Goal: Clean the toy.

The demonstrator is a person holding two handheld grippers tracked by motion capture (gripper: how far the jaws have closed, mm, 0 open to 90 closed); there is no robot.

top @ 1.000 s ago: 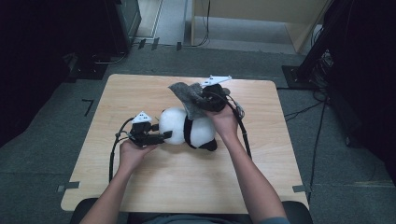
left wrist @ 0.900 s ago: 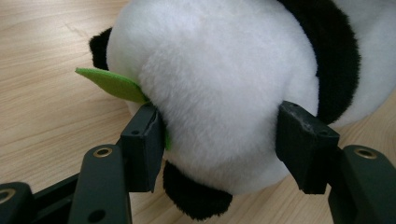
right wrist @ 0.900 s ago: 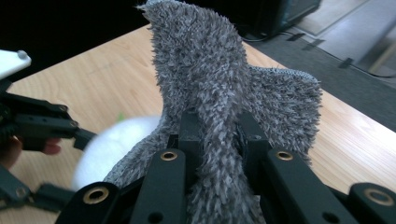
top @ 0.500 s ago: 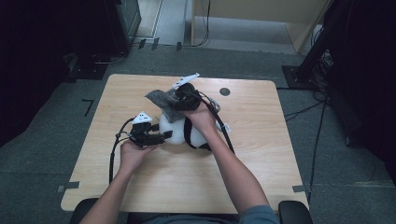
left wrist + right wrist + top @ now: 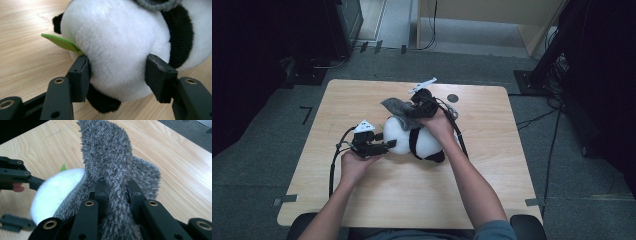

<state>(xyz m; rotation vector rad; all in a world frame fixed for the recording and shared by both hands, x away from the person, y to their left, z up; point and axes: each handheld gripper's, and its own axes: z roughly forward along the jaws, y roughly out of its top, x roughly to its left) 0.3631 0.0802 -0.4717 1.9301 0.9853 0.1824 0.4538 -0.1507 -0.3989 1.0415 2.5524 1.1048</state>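
Plush panda gripped at the middle of the wooden table, a grey cloth held over it.

The panda [image 5: 414,140] was clasped across its white body by the left gripper [image 5: 117,75], jaws pressed into the plush. Above the panda, the grey shaggy cloth [image 5: 113,162] was pinched tight by the right gripper [image 5: 116,187]. A green felt leaf [image 5: 61,42] was seen beside the panda, over the table [image 5: 412,200].

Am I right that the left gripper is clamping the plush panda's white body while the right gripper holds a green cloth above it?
Not quite: the cloth is grey, not green. The right gripper view shows the right gripper shut on the fuzzy grey cloth. The rest stands: the left gripper has its jaws against the plush panda on either side of its white body.
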